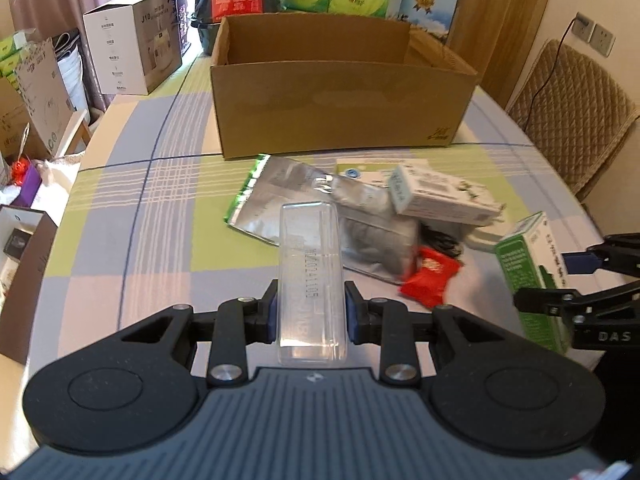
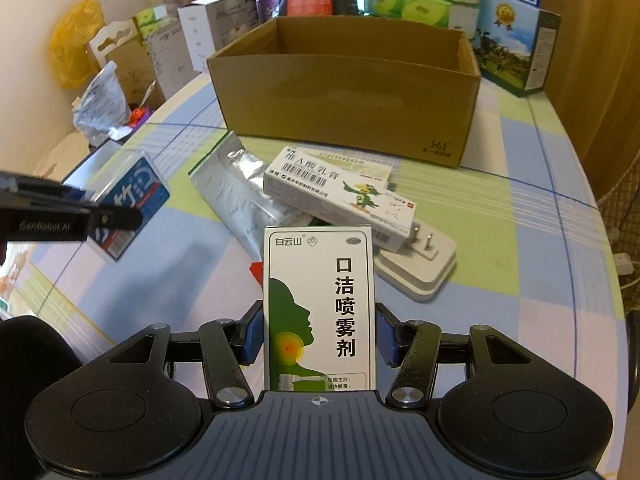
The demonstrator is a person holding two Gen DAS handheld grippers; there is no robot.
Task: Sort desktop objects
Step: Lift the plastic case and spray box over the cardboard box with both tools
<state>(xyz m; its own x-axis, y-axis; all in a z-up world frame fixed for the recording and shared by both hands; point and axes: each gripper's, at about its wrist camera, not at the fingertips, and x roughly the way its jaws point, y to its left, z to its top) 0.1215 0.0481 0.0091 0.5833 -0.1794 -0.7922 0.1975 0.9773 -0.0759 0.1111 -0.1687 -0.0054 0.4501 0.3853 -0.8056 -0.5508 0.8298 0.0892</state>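
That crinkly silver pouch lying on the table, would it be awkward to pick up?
Probably. The silver pouch looks creased and limp, so it would likely sag and bend rather than stay flat. Its foil seems shiny, so it may slip between claw fingers. The white box with the parrot rests partly on it, so dragging it could shift that box.

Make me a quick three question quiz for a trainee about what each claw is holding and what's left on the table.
1. True or false: the left claw is shut on a clear plastic case.
2. What does the right claw hold? A) red packet B) green and white medicine box C) white charger
3. Fill in: the cardboard box stands ____ the pile of loose items, seen from the claws.

Key
1. True.
2. B, the green and white medicine box.
3. Behind; the silver foil pouch, red packet and white charger lie in front of it.
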